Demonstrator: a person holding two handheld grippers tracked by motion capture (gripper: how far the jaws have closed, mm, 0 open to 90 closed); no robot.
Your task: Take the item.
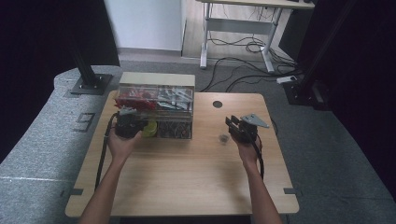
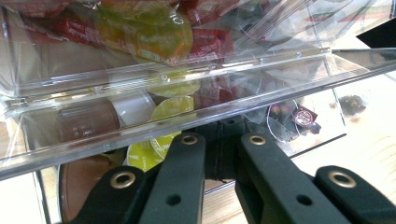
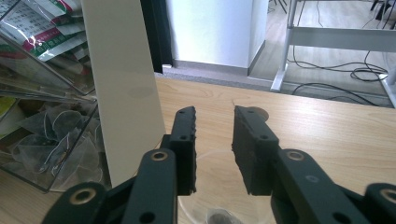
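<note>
A clear plastic organizer (image 1: pixel 173 108) with several compartments stands at the table's back left, holding red packets, sachets and capsules. My left gripper (image 1: pixel 128 122) reaches into its lower left compartment. In the left gripper view the jaws (image 2: pixel 223 135) stand slightly apart under the raised clear flap (image 2: pixel 187 77), their tips partly hidden behind its edge. A yellow-green capsule (image 2: pixel 173 108) and a brown capsule (image 2: pixel 88 123) lie just beyond them. My right gripper (image 1: pixel 232 122) is open above a small clear cup (image 1: pixel 224 138), with nothing between its fingers. The cup (image 3: pixel 215 179) has something dark at its bottom.
The organizer's cream side panel (image 3: pixel 121 84) stands just left of my right gripper, with clear tea bags (image 3: pixel 56 140) behind it. A round cable hole (image 1: pixel 217 104) lies in the tabletop at the back. The wooden table (image 1: pixel 187 177) is bare toward the front.
</note>
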